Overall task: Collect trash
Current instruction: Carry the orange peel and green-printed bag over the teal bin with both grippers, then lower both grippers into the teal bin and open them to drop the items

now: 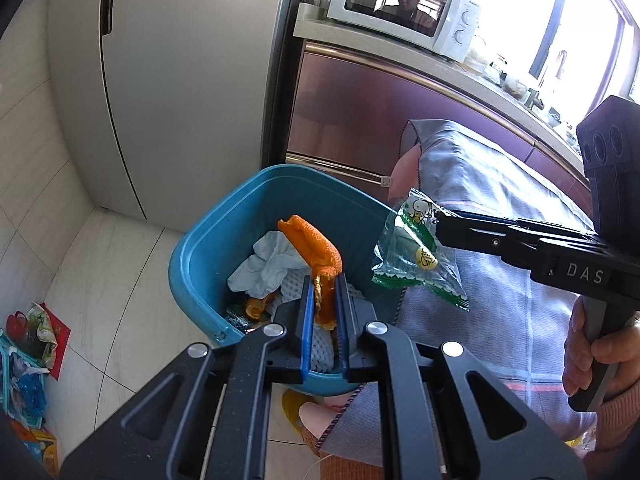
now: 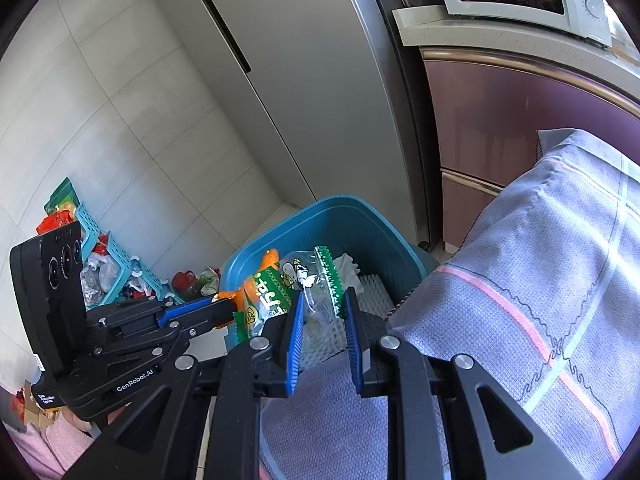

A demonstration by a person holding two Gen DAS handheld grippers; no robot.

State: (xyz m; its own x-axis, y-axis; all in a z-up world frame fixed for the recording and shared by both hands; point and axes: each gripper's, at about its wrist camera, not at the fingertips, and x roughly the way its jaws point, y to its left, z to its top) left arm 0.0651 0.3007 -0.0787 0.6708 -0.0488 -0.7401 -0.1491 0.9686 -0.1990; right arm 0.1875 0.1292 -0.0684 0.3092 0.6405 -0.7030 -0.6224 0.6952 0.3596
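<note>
My left gripper is shut on a piece of orange peel and holds it over the blue trash bin. My right gripper comes in from the right, shut on a clear snack wrapper with green edges that hangs beside the bin's right rim. In the right wrist view the right gripper holds that snack wrapper above the bin, and the left gripper with the orange peel is just to its left. Crumpled tissue and white foam netting lie in the bin.
A table under a grey-blue checked cloth stands against the bin's right side. A tall grey fridge and purple cabinets with a microwave on top stand behind. On the tiled floor to the left, a light-blue basket holds litter.
</note>
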